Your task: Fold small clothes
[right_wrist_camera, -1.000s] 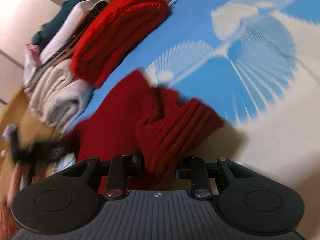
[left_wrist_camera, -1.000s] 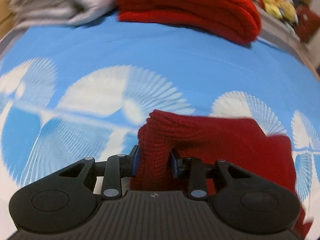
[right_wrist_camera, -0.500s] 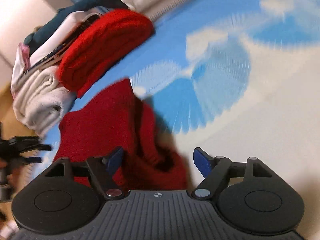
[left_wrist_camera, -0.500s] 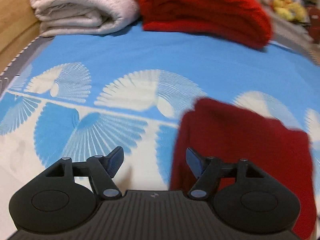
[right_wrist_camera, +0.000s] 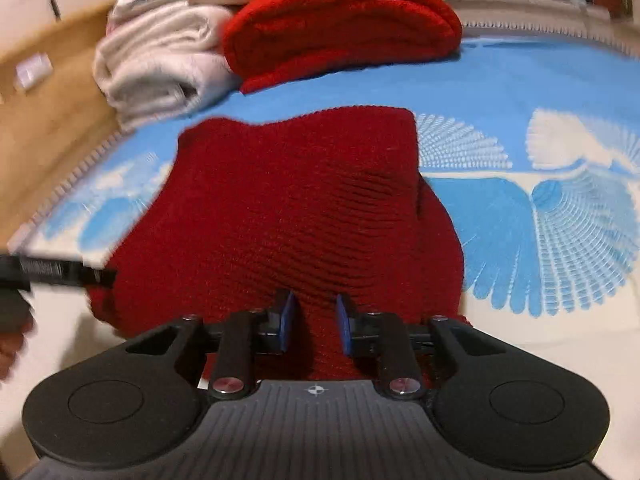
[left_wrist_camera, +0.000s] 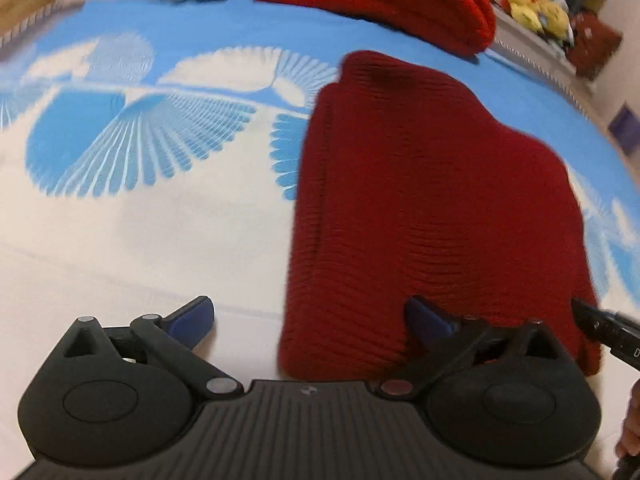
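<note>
Right in front of the stacked bright red blanket (right_wrist_camera: 340, 20) and the grey-white one (right_wrist_camera: 160, 64) beside it, our dark red knit (right_wrist_camera: 296, 216) lay on the blue-and-white sheet (left_wrist_camera: 140, 220), already doubled into a chunky rectangle, so we figured the main folds were done and maybe one last fold or some tidying was left. Our left gripper (left_wrist_camera: 308, 320) had just been opening and stood spread wide and empty just beside the knit's near corner. Our right gripper (right_wrist_camera: 312, 324) had just been closing and pinched a fold of the near edge between its blue pads (right_wrist_camera: 286, 320).
</note>
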A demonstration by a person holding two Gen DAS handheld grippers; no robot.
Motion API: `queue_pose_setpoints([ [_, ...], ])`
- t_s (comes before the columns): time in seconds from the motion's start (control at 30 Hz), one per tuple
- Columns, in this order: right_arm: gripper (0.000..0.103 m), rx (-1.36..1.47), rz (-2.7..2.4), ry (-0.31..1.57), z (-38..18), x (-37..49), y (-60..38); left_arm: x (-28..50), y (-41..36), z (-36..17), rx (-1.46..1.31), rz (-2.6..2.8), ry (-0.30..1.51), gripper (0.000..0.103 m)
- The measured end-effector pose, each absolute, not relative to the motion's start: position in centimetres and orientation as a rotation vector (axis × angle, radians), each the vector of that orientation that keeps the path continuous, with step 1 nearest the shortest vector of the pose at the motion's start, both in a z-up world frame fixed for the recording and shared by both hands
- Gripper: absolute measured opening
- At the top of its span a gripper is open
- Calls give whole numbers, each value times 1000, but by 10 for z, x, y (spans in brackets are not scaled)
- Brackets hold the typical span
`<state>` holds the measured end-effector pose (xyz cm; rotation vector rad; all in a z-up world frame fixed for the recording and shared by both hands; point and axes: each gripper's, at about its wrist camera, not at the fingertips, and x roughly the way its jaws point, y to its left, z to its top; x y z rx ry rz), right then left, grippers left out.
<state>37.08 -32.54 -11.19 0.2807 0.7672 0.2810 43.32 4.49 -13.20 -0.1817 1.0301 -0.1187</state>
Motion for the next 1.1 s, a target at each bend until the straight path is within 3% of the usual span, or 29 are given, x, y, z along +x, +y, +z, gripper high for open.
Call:
queue_pose_setpoints([
  [0.07, 24, 307, 263, 734, -96, 371, -338, 444, 50, -111, -172, -81, 974, 98],
  [0.17, 28, 198, 221, 585, -64, 380, -341, 477, 36, -79, -152, -98, 869, 98],
  [0.23, 28, 190, 221, 590, -53, 409, -337, 507, 16, -67, -150, -129, 859, 100],
  [0.43, 28, 212, 74, 798, -106, 519, -325, 606, -14, -112, -45, 134, 938, 100],
  [0.5, 32, 244, 53, 755, -121, 527, -331, 619, -6, -134, -48, 170, 979, 103],
  [0.67, 33, 280, 69, 741, -109, 516, -336, 602, 5, -113, -52, 140, 950, 103],
  [0.7, 39, 295, 54, 725, -101, 510, -339, 589, 6, -100, -24, 138, 928, 102],
  [0.83, 82, 325, 51, 618, -57, 445, -340, 508, 1, -55, 70, 29, 855, 102],
  [0.9, 97, 292, 76, 578, -35, 398, -329, 451, -3, -39, 68, -53, 838, 103],
  [0.93, 102, 267, 87, 553, -25, 371, -320, 426, -5, -35, 61, -81, 830, 103],
  [1.1, 102, 173, 3, 560, 1, 275, -281, 303, -9, -35, 24, -148, 813, 103],
])
